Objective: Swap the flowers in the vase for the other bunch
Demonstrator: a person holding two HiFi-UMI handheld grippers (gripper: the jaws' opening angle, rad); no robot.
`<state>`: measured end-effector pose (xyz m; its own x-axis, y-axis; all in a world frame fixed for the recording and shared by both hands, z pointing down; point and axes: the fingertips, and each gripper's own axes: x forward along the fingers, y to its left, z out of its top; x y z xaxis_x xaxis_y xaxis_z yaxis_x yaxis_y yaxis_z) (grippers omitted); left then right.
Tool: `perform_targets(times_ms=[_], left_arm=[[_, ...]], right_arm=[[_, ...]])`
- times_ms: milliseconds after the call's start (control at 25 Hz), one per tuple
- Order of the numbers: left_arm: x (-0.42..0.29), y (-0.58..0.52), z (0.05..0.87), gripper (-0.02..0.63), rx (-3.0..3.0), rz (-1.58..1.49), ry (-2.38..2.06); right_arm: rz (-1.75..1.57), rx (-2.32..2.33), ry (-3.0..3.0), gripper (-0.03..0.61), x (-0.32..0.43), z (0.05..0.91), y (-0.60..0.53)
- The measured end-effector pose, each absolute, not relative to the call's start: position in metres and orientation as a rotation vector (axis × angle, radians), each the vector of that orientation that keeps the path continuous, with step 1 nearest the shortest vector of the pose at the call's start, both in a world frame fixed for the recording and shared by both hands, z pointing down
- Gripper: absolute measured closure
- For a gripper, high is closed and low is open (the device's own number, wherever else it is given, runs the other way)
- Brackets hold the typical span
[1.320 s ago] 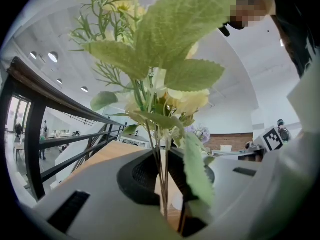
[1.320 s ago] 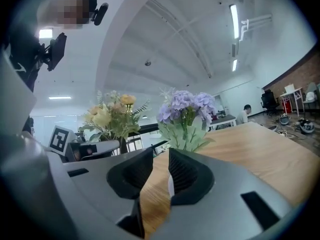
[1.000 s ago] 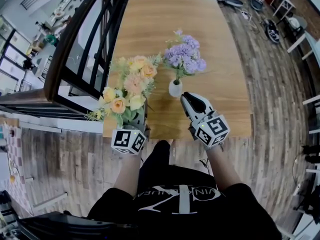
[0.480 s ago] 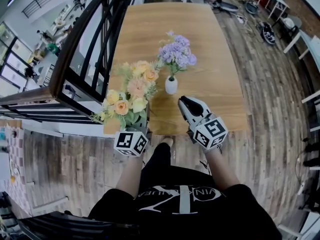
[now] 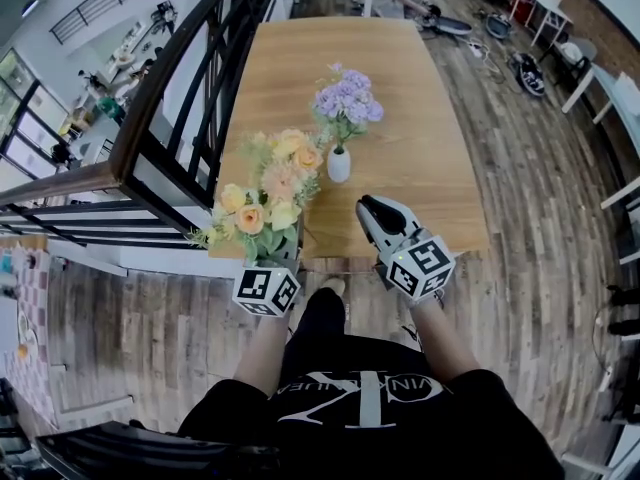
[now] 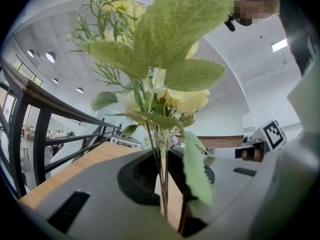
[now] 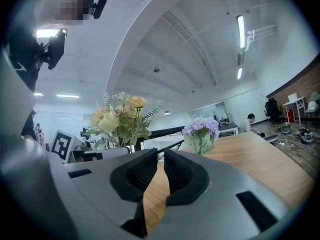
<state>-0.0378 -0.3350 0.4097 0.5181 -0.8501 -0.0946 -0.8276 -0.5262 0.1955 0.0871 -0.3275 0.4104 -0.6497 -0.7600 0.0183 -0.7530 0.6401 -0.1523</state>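
While left tongs (image 6: 167, 184) pinch the yellow bunch (image 5: 265, 193), right tongs (image 5: 368, 206), pressed together, face the vase (image 5: 339, 165).

Bright even indoor light, ceiling strip lights (image 7: 241, 31) glaring, fisheye-bent edges, close leaves (image 6: 196, 171) soft

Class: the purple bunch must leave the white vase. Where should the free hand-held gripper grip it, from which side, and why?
Probably the stems above the mouth of the white vase, under the purple bunch: upright and narrow, while its head is wide and soft. Bring the right hand-held gripper, shut and empty, in level from the near edge of the table.
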Motion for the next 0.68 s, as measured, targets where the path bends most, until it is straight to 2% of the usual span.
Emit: perform_targets(times_ms=[680], left_arm=[[-0.031,-0.246,0.404,0.571,2.628,-0.283,-1.454]], right_arm=[[-0.198,-1.268,2.795,0.518,0.095,0.397,-0.249]])
